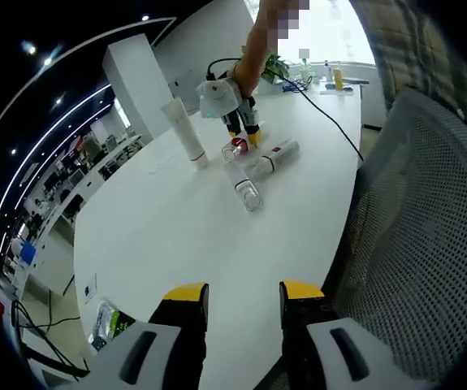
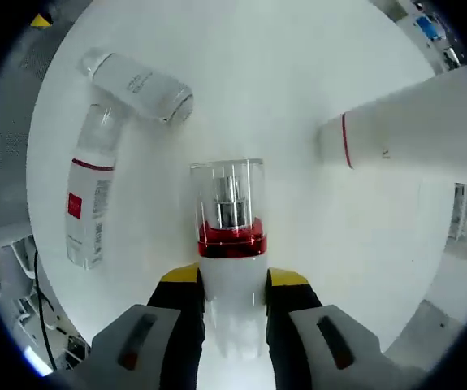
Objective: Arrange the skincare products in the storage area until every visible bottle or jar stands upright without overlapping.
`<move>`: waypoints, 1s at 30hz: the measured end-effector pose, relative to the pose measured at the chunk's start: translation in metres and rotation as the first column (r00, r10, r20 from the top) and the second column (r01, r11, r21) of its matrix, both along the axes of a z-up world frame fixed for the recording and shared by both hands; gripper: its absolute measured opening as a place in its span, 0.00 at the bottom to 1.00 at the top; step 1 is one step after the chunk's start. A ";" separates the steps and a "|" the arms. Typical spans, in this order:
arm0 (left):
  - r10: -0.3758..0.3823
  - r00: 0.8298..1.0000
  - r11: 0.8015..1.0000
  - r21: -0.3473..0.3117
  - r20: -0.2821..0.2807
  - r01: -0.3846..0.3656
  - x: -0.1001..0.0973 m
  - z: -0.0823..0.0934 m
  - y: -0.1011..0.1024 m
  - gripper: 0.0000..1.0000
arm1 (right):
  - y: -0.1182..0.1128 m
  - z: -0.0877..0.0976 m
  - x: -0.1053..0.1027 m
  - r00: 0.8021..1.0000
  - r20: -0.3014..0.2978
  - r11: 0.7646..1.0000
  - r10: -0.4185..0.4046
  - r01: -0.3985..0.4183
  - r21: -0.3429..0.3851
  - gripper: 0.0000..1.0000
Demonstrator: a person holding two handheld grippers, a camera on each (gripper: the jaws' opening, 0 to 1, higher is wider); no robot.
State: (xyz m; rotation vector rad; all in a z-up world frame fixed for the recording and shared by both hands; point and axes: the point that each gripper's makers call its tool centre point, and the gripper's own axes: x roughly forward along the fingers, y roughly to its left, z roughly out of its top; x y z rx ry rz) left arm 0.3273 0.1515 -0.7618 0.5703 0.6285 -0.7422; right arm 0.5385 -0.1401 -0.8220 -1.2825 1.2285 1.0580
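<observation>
My right gripper (image 2: 233,280) is shut on a white bottle with a red collar and clear cap (image 2: 231,219), jaws on either side of its body. In the left gripper view a hand holds that right gripper (image 1: 237,114) low over the table with the red-collared bottle (image 1: 237,148) under it. Just beside it a tall white tube (image 1: 186,130) (image 2: 412,130) stands upright. Two bottles lie on their sides: one with a red band (image 1: 272,158) (image 2: 89,203) and a clear-ended one (image 1: 249,193) (image 2: 140,85). My left gripper (image 1: 244,296) is open and holds nothing, far from the bottles.
The products lie on a long white table (image 1: 176,236). A grey mesh chair (image 1: 428,227) stands along its right edge. A black cable (image 1: 330,122) and small items (image 1: 336,79) sit at the far end. A small packet (image 1: 107,321) lies by the near left corner.
</observation>
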 end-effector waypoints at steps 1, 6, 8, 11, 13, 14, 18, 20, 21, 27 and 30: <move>0.001 1.000 1.000 0.002 -0.003 -0.001 0.000 -0.001 0.000 0.34 | 0.000 0.000 -0.003 1.000 -0.012 1.000 -0.020 0.020 0.009 0.25; -0.001 1.000 1.000 0.000 -0.003 0.001 0.000 0.000 0.000 0.34 | 0.001 0.002 -0.009 0.993 -0.038 0.992 -0.111 0.113 0.058 0.25; -0.001 1.000 1.000 -0.004 -0.005 0.001 -0.001 0.000 -0.001 0.34 | -0.001 0.002 -0.008 0.994 -0.029 0.992 -0.110 0.111 0.061 0.25; -0.007 1.000 1.000 -0.006 -0.011 0.007 -0.002 -0.001 -0.002 0.34 | 0.000 0.005 -0.007 0.982 -0.023 0.977 -0.188 0.189 0.101 0.25; -0.008 1.000 1.000 -0.011 -0.010 0.008 -0.002 0.000 -0.003 0.34 | 0.003 0.009 -0.006 0.974 -0.022 0.964 -0.225 0.226 0.137 0.25; -0.007 1.000 1.000 -0.012 -0.010 0.007 -0.002 0.000 -0.002 0.34 | 0.003 0.011 -0.006 0.973 -0.020 0.963 -0.229 0.229 0.142 0.25; -0.014 1.000 1.000 -0.016 -0.013 0.014 -0.003 0.000 -0.004 0.34 | 0.006 0.017 -0.010 0.967 -0.015 0.952 -0.254 0.252 0.174 0.25; -0.022 1.000 1.000 -0.015 -0.018 0.021 -0.004 -0.001 -0.005 0.34 | 0.007 0.020 -0.014 0.964 -0.009 0.946 -0.265 0.262 0.190 0.25; -0.024 1.000 1.000 -0.015 -0.018 0.023 -0.004 -0.001 -0.005 0.34 | 0.008 0.020 -0.014 0.964 -0.009 0.945 -0.267 0.264 0.193 0.25; -0.028 0.999 0.999 -0.017 -0.018 0.027 -0.004 -0.001 -0.006 0.34 | 0.012 0.027 -0.019 0.951 0.001 0.923 -0.310 0.301 0.240 0.25; -0.052 0.998 0.998 -0.020 -0.019 0.052 -0.007 -0.001 -0.011 0.35 | 0.011 0.032 -0.022 0.930 -0.008 0.897 -0.367 0.356 0.262 0.25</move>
